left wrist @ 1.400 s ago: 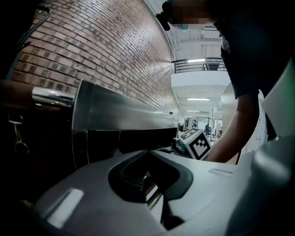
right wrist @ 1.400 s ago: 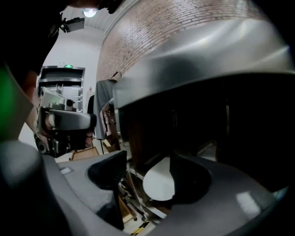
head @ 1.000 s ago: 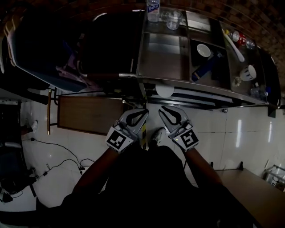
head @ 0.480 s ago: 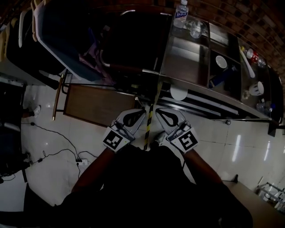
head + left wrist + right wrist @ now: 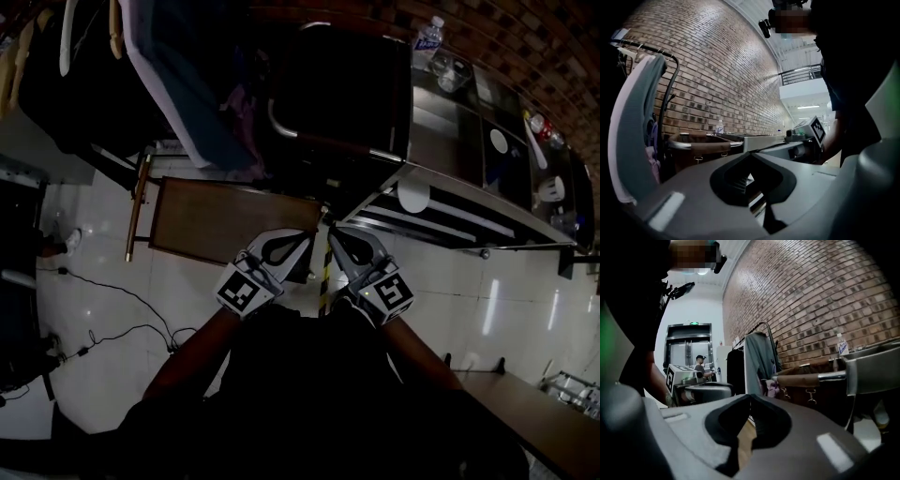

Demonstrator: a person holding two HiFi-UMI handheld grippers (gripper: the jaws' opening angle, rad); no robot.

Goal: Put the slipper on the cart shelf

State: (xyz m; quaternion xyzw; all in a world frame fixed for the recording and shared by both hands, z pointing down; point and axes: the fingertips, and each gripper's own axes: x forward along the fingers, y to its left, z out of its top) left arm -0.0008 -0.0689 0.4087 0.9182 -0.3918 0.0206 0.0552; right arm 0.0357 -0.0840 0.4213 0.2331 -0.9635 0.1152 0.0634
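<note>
No slipper shows in any view. My left gripper [image 5: 300, 235] and right gripper [image 5: 336, 233] sit side by side close in front of my body, both shut with nothing between the jaws. In the left gripper view the left gripper [image 5: 751, 153] has its tips together, and in the right gripper view the right gripper [image 5: 750, 395] is the same. The metal cart [image 5: 441, 141] stands ahead to the right, with a white plate [image 5: 413, 195] on its lower shelf [image 5: 469, 217]. A dark bag with a brown handle [image 5: 323, 142] hangs on the cart's left end.
A low wooden board [image 5: 225, 220] lies on the white tiled floor just ahead of the grippers. A clothes rack with hanging garments [image 5: 178, 84] fills the upper left. Cables [image 5: 103, 319] trail over the floor at left. A water bottle [image 5: 428, 36] and dishes stand on the cart's top.
The head view has swung left: the cart has slid to the upper right and the clothes rack has come in. Both grippers stay together in front of my body.
</note>
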